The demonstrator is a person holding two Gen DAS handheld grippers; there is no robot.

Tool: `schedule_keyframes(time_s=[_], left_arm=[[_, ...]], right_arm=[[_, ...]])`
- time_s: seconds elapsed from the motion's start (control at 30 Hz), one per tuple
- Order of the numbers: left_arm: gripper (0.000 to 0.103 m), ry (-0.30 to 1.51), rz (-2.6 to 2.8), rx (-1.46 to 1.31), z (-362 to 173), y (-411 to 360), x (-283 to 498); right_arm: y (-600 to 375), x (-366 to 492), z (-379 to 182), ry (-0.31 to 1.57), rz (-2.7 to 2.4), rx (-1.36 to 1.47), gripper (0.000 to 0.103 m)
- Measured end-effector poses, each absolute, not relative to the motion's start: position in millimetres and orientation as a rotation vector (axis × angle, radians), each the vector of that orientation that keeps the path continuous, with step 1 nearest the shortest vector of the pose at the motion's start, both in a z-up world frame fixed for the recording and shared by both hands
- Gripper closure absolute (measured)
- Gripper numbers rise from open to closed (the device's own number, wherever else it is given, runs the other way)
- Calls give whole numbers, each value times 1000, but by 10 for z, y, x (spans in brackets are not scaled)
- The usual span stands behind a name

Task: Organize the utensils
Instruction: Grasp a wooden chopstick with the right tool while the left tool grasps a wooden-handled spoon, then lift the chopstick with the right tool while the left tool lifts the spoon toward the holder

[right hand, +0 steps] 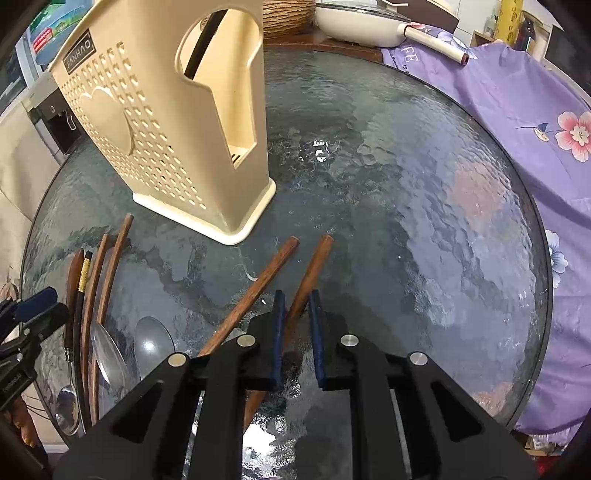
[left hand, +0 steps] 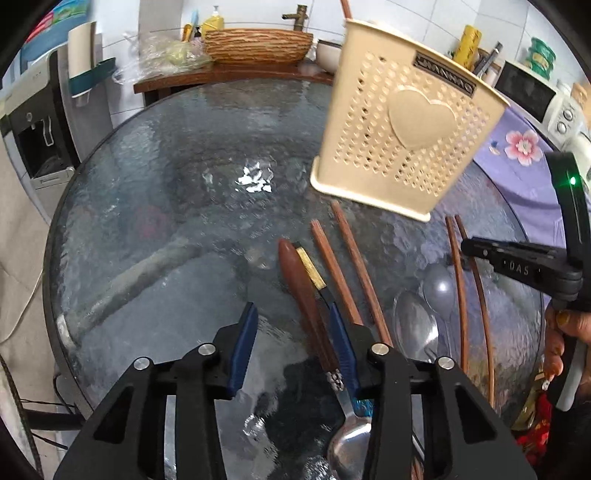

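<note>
A cream perforated utensil holder (left hand: pixel 402 136) with a heart stands on the round glass table (left hand: pixel 166 206); it also shows in the right wrist view (right hand: pixel 166 129). In front of it lie wooden chopsticks (left hand: pixel 354 269), a brown-handled spoon (left hand: pixel 306 299), a black-and-gold chopstick (left hand: pixel 314 269) and metal spoons (left hand: pixel 413 325). My left gripper (left hand: pixel 295 332) is open, its right finger beside the brown-handled spoon. My right gripper (right hand: pixel 297 306) is nearly closed around one wooden chopstick (right hand: pixel 310 269), whose tip rests on the glass; a second chopstick (right hand: pixel 255 291) lies just to its left.
A wicker basket (left hand: pixel 258 44) and a bowl sit on a wooden shelf behind the table. A purple flowered cloth (right hand: pixel 517 122) covers the right side. A white pan (right hand: pixel 369 18) lies at the back. A water dispenser (left hand: pixel 33 122) stands at the left.
</note>
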State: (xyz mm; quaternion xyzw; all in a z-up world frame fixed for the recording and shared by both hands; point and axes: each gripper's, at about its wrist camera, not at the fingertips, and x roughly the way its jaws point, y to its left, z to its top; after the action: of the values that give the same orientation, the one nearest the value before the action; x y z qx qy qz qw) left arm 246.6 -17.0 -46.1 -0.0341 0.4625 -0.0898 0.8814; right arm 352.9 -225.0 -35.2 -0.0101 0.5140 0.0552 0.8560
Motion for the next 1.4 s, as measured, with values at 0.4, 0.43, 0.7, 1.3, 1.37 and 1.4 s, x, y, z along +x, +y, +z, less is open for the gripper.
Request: schedule_keyframes(time_s=[0.4,0.43,0.7,1.3,1.37,1.4], left_arm=[[77,980,-161,3,-494,-252,2572],[79,983,-160,-3,-492,-245,2613],[86,1007,-169,-23,-472,-260,2804],[88,1001,-137,-19,-455,-317,2955],[88,997,-134,-20,-458,-318,2952],[88,996,-134,-21,-463,-312,2949]], right_arm=[[-2188,3468,-348,1078,106,-32,89],[-2178,3472,-345,1080,105,-30,89],[-2127,3487,-333,1089,92,-31,89],[-2196,3470,-342,1056,101,-6,96],[-2232,3476,-339,1052,105,4,96],[-2238,3474,-338,1048,108,4,96]])
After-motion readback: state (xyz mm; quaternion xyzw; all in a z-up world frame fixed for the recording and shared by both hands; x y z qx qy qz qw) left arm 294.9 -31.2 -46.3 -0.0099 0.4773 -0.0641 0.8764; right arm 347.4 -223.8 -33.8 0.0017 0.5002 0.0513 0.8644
